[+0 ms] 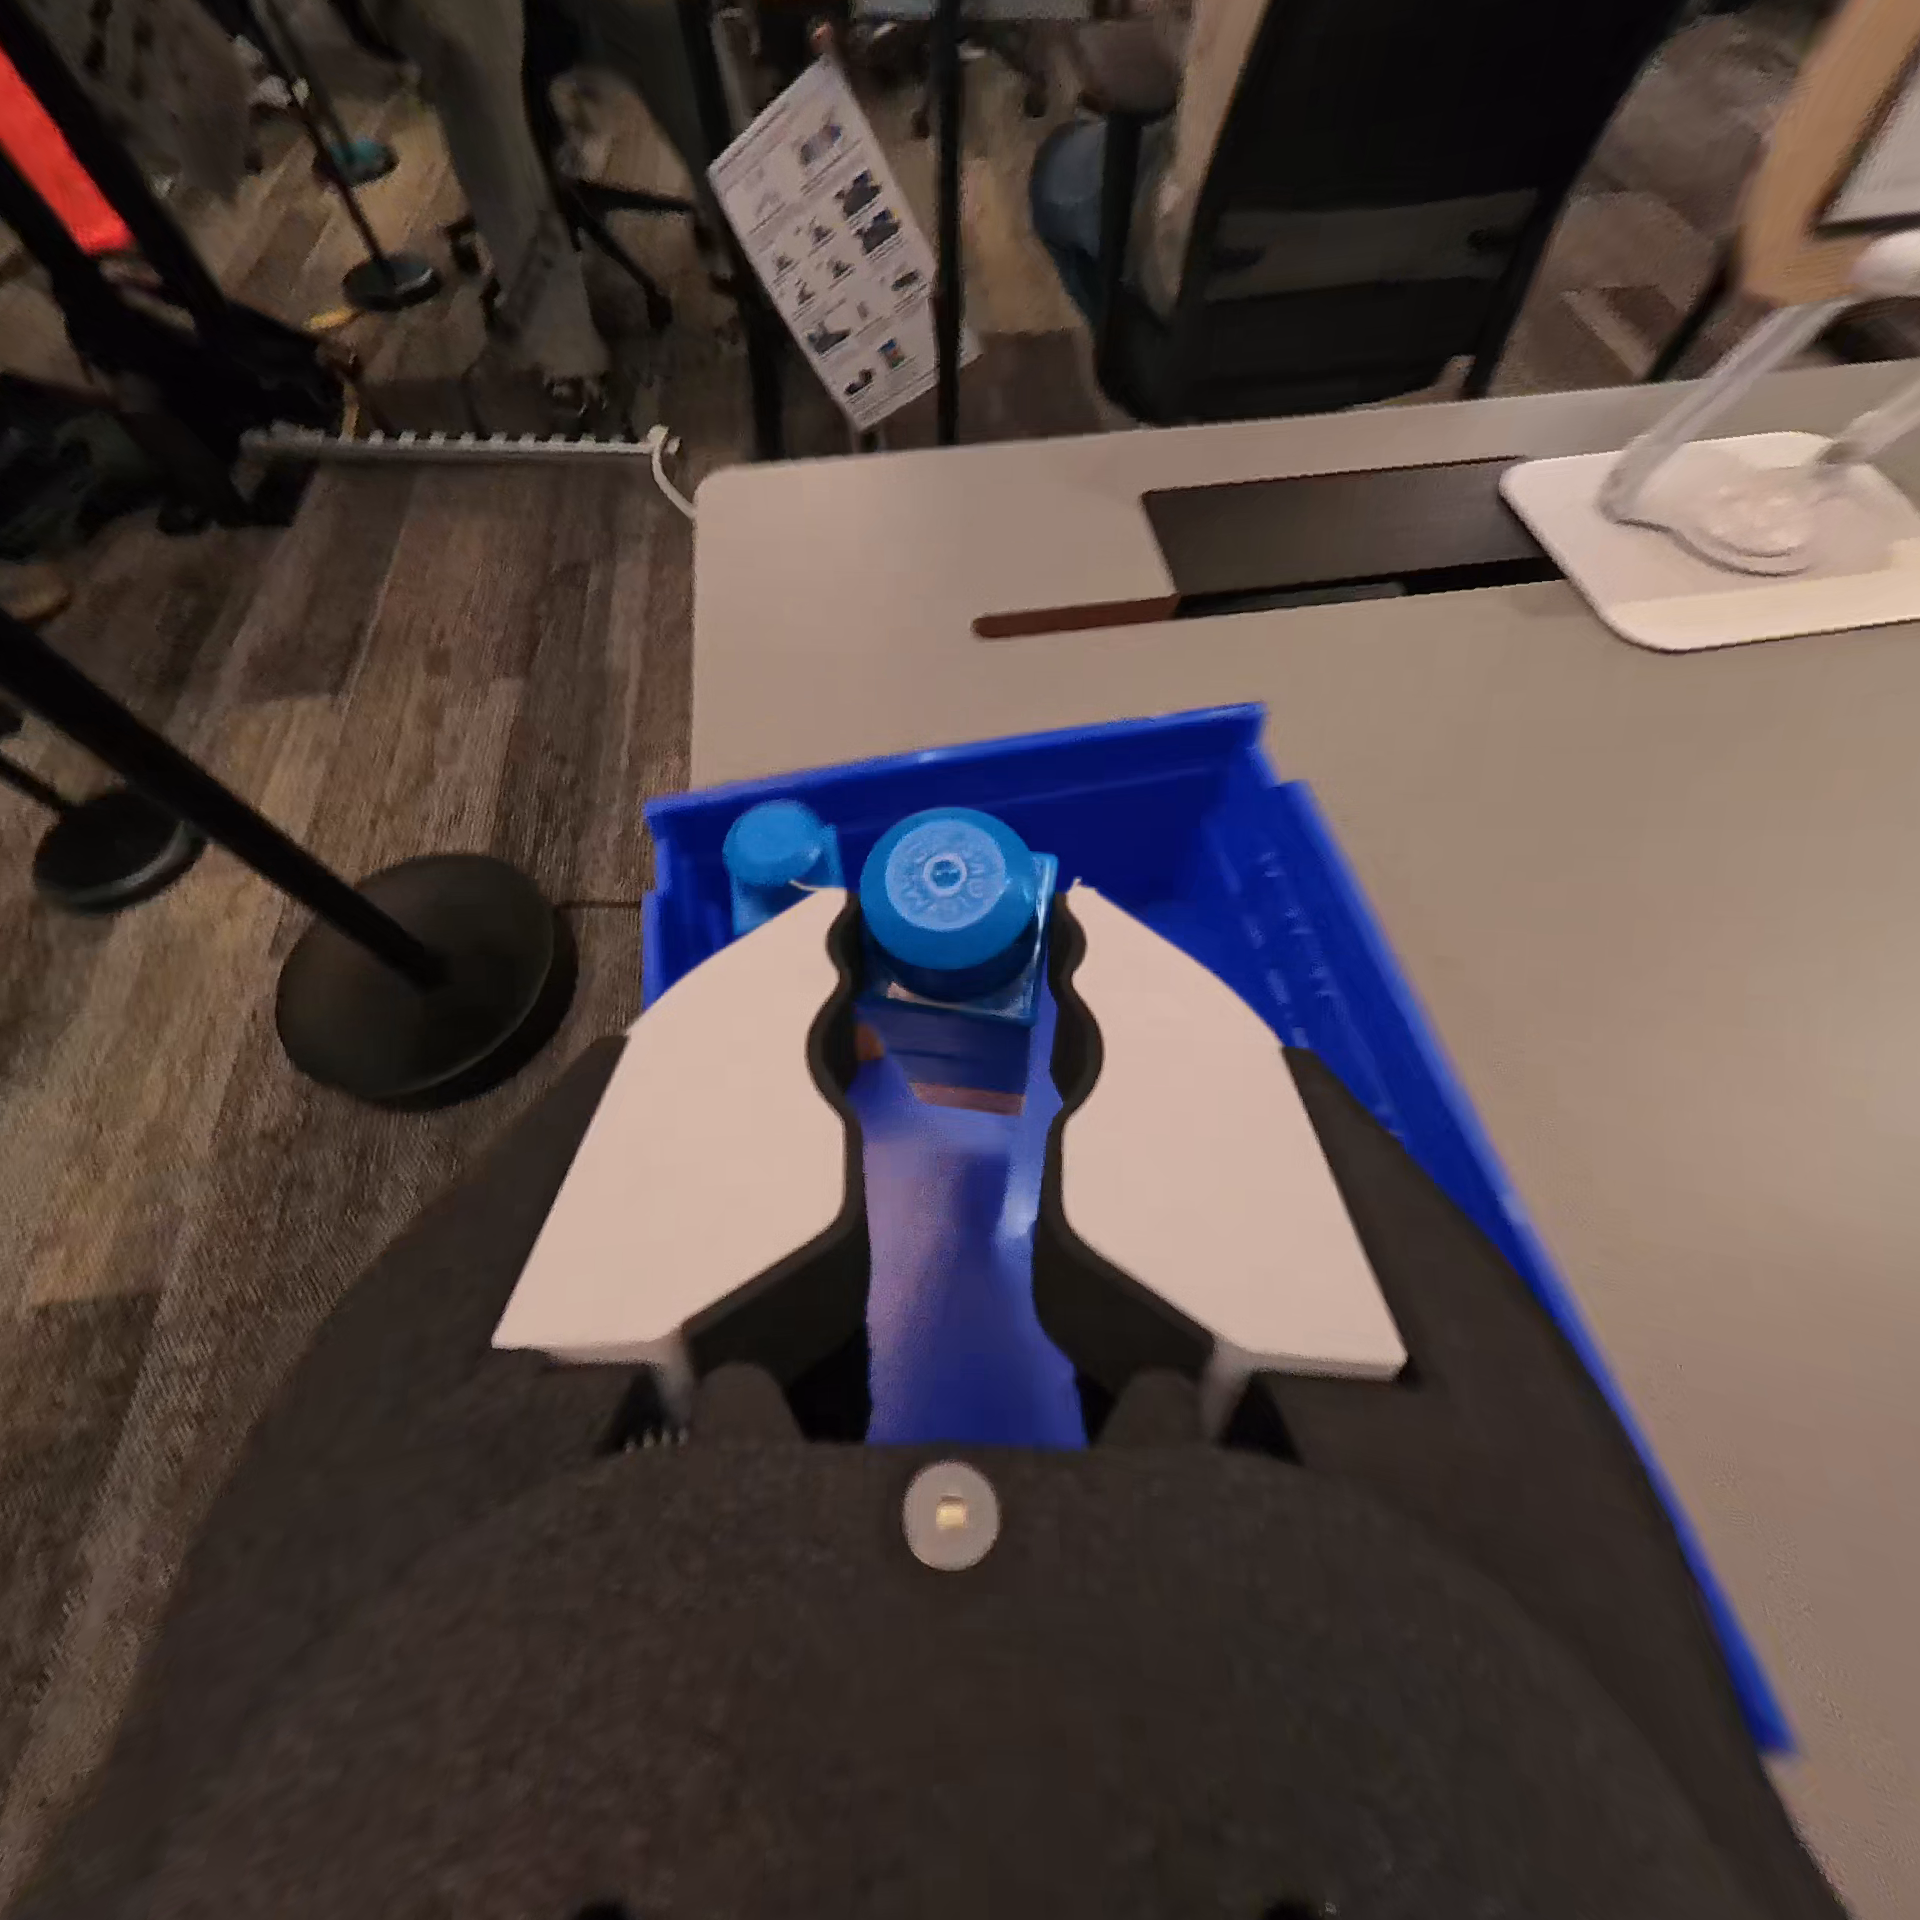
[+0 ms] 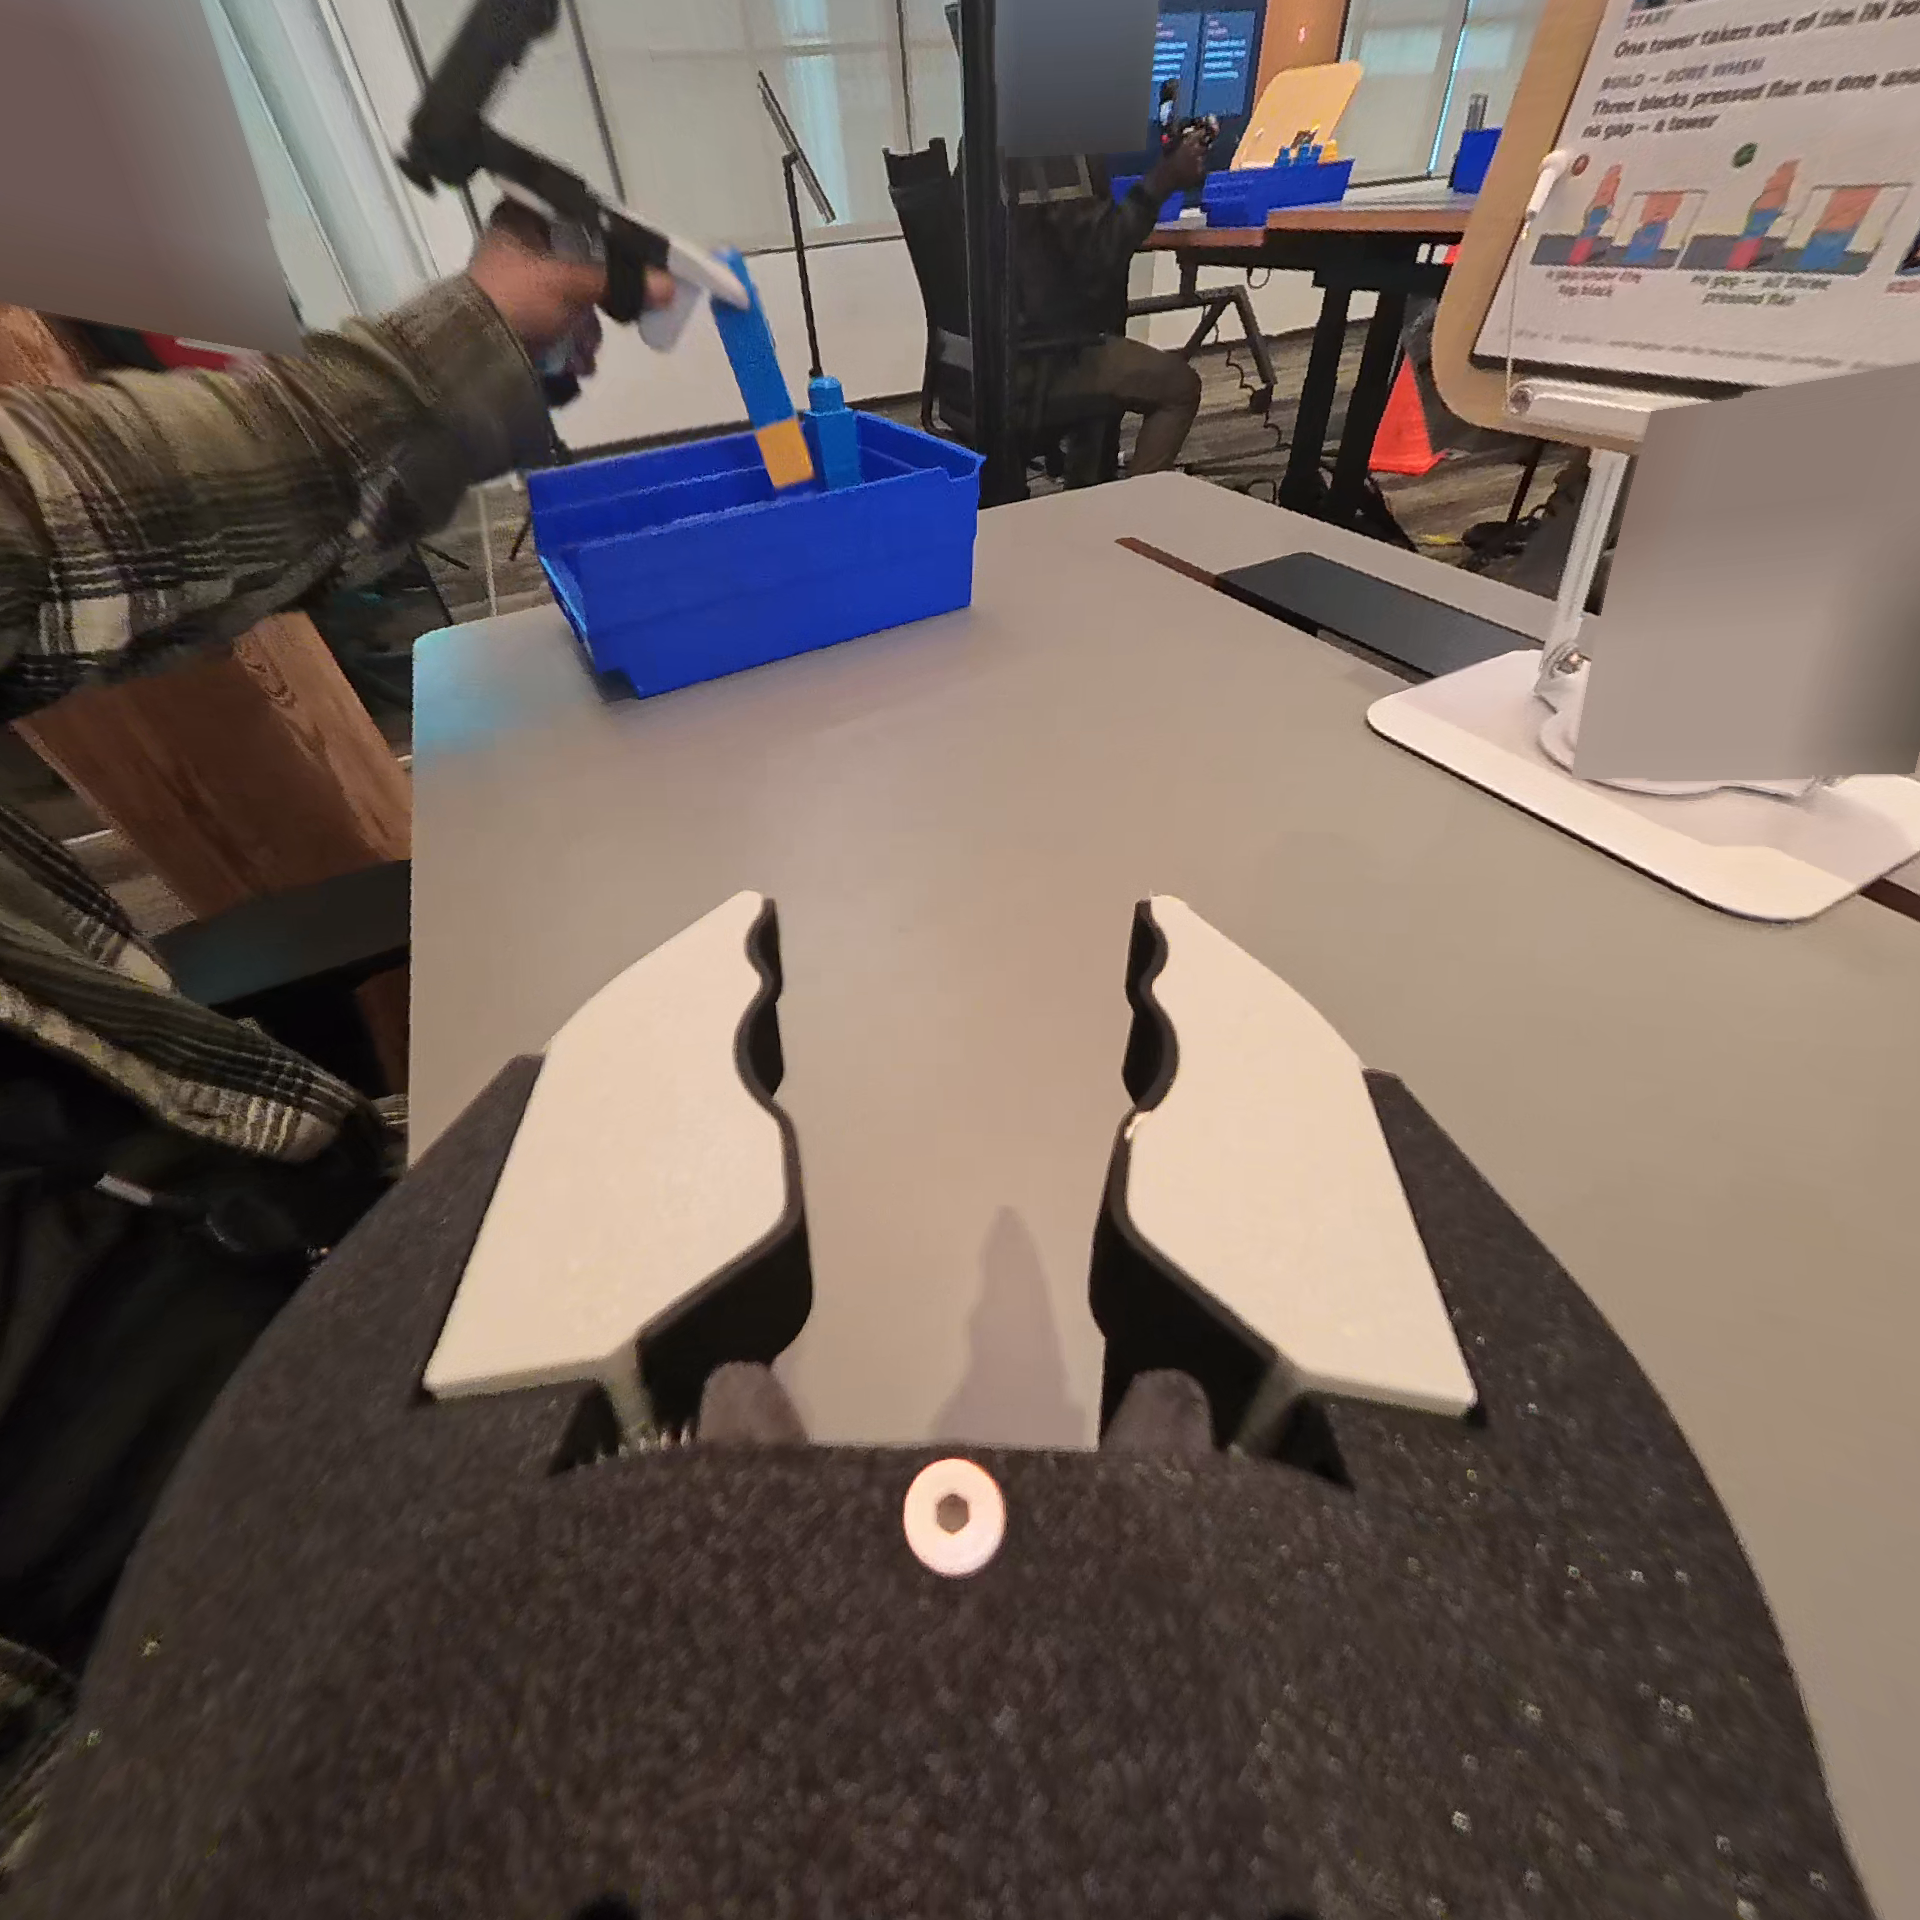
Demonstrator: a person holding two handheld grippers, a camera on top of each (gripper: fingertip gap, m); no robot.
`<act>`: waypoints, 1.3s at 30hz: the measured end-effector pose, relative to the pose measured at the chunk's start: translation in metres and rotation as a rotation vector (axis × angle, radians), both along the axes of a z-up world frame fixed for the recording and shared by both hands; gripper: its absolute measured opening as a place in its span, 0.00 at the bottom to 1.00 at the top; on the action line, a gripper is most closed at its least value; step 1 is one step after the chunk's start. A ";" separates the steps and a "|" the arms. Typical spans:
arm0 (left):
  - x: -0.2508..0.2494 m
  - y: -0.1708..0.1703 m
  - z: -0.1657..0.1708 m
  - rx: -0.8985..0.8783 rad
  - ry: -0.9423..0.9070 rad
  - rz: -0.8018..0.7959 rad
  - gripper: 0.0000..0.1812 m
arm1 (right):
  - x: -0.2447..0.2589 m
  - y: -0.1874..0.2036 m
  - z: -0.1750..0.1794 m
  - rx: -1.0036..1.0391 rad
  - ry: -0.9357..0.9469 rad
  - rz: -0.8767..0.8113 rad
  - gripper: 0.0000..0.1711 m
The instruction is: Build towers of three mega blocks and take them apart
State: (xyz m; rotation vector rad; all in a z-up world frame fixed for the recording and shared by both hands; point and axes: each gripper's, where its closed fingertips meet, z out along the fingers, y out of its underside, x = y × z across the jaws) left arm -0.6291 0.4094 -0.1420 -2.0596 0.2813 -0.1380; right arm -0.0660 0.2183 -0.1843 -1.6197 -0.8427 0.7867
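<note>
Left wrist view: left gripper (image 1: 951, 935) pinches a tall plastic tower of blue blocks with an orange bottom block (image 1: 943, 961), seen from its top stud.
Tower place: tilted over the open blue plastic bin (image 2: 764, 566) at the far left corner of the grey table (image 2: 1039, 831), orange end low inside it.
Neighbour: a second upright blue block tower (image 2: 833, 436) stands just beside, in the same bin.
Right gripper (image 2: 951, 1023): spread wide, empty, hovering over bare table nearer the person.
Doing it well: likely lift straight, clear the bin wall, avoid knocking the neighbour.
</note>
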 end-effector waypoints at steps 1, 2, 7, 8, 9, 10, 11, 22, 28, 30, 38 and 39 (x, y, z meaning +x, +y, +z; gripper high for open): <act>0.012 -0.005 0.018 0.015 0.016 -0.039 0.19 | -0.003 0.001 0.002 0.001 0.000 0.008 0.37; 0.027 -0.011 0.038 0.035 0.032 -0.084 0.18 | -0.006 0.003 0.005 0.005 0.002 0.019 0.38; 0.149 -0.049 0.110 0.121 0.111 -0.391 0.18 | -0.035 0.014 0.022 0.025 -0.035 0.113 0.40; 0.176 -0.056 0.114 0.133 0.139 -0.451 0.18 | -0.040 0.018 0.023 0.029 -0.048 0.125 0.40; 0.204 -0.062 0.115 0.142 0.157 -0.515 0.18 | -0.045 0.022 0.024 0.031 -0.062 0.134 0.40; 0.233 -0.069 0.113 0.141 0.159 -0.583 0.18 | -0.050 0.025 0.024 0.031 -0.073 0.145 0.40; 0.261 -0.076 0.108 0.131 0.151 -0.653 0.18 | -0.054 0.027 0.024 0.027 -0.082 0.155 0.40; 0.468 -0.139 0.026 -0.018 -0.019 -1.191 0.18 | -0.051 0.029 -0.005 -0.045 -0.140 0.210 0.42; 0.502 -0.156 0.013 -0.070 -0.046 -1.302 0.18 | -0.059 0.024 -0.020 -0.061 -0.148 0.323 0.39; 0.505 -0.157 0.010 -0.085 -0.050 -1.320 0.18 | -0.062 0.024 -0.021 -0.063 -0.138 0.352 0.32; 0.499 -0.152 0.017 -0.057 -0.179 -1.334 0.23 | -0.066 0.032 -0.008 -0.070 -0.008 0.384 0.20; 0.495 -0.150 0.016 -0.058 -0.214 -1.328 0.27 | -0.066 0.034 -0.006 -0.080 0.015 0.382 0.20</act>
